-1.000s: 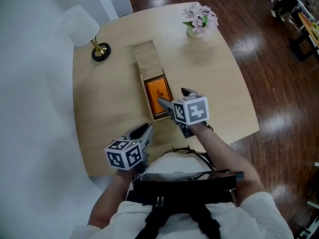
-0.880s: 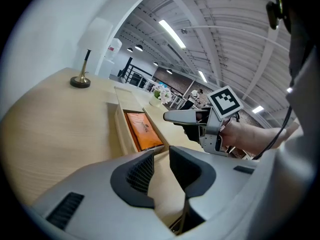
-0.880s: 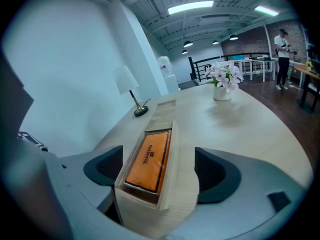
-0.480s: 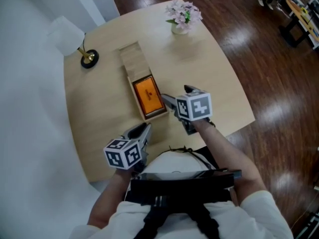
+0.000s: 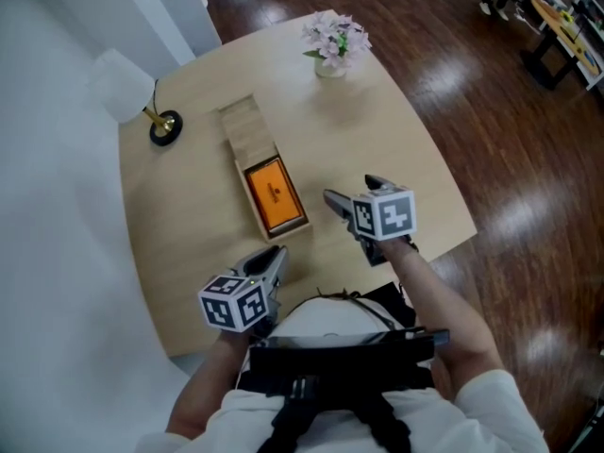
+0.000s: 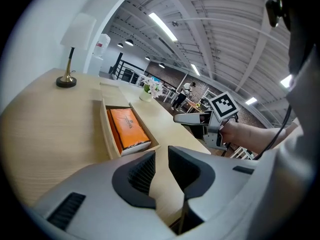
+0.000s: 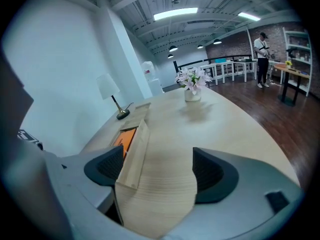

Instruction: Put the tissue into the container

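The dark, ribbed jaws of the left gripper (image 6: 161, 156) are closing on nothing, with a narrow gap between them. Only this view catches the right gripper (image 6: 178, 118) ahead to the right. The right gripper view shows its own jaws spread wide and empty over the pale wood-grain surface (image 7: 220, 119). The glossy orange tissue pack (image 5: 275, 194) lies inside the long wooden container (image 5: 243, 128), ahead and left of both pairs of jaws, touching neither. Only the head view shows a plank lid over the container's far half. Beyond stand a white-shaded lamp (image 5: 118, 72) and pink flowers (image 5: 332, 38).
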Demonstrator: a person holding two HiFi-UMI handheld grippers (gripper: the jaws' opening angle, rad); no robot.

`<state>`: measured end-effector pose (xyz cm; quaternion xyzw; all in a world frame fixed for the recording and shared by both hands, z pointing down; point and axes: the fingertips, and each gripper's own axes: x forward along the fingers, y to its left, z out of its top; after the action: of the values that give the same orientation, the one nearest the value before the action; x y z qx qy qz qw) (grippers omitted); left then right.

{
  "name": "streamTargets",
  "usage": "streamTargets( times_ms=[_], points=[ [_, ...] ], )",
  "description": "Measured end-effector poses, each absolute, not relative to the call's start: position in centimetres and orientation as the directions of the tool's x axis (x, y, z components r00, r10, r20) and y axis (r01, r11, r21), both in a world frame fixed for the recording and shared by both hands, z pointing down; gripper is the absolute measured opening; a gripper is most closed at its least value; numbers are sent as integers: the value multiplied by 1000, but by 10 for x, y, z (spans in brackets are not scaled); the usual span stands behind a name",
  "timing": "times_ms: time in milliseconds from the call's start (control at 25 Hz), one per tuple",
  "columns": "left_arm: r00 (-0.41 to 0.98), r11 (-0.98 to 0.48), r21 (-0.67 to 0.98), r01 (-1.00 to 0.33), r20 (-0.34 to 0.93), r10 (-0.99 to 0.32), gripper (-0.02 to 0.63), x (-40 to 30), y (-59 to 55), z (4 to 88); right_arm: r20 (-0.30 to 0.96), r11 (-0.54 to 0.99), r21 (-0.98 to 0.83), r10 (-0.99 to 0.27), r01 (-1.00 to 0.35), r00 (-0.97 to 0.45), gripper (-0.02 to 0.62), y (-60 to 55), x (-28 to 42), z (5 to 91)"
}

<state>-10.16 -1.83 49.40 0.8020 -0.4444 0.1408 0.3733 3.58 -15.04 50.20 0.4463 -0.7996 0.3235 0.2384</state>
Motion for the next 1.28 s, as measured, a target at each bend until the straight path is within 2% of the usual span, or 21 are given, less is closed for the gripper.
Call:
streamTargets(
  times_ms=[200, 320, 360, 600, 680, 800, 960, 1080, 1280],
  points=[
    [594, -361, 480, -800, 541, -595, 69, -92, -17, 492, 693, 350, -268, -577, -897, -432, 386, -145, 73, 509],
    [603, -385, 468, -796, 552, -576, 67, -88, -16, 498, 714, 318, -238, -583, -918, -388, 310, -140, 97, 518],
    [600, -390, 458, -799, 563, -568, 49, -88, -15, 502, 723, 310, -230, -581, -923, -375, 275, -137, 106, 523],
    [548, -396, 387, -833, 680, -488, 9, -97, -1, 540, 790, 264, -193, -529, -945, -309, 100, -117, 144, 558],
    [533, -400, 371, -838, 710, -459, 9, -100, 3, 551, 821, 265, -158, -500, -951, -276, 67, -111, 153, 571],
    [501, -415, 332, -847, 760, -414, 8, -104, 9, 566, 878, 297, -88, -428, -951, -215, 55, -100, 163, 593],
    [444, -460, 266, -847, 829, -339, 0, -110, 22, 588, 921, 388, -96, -314, -917, -230, 55, -83, 146, 620],
    [402, -521, 216, -826, 873, -277, 0, -110, 32, 601, 971, 422, 58, -235, -905, -47, 57, -70, 170, 633],
    [268, -608, 111, -786, 948, -174, 0, -118, 50, 631, 982, 506, 101, -186, -856, 6, 46, -70, 164, 633]
  ],
)
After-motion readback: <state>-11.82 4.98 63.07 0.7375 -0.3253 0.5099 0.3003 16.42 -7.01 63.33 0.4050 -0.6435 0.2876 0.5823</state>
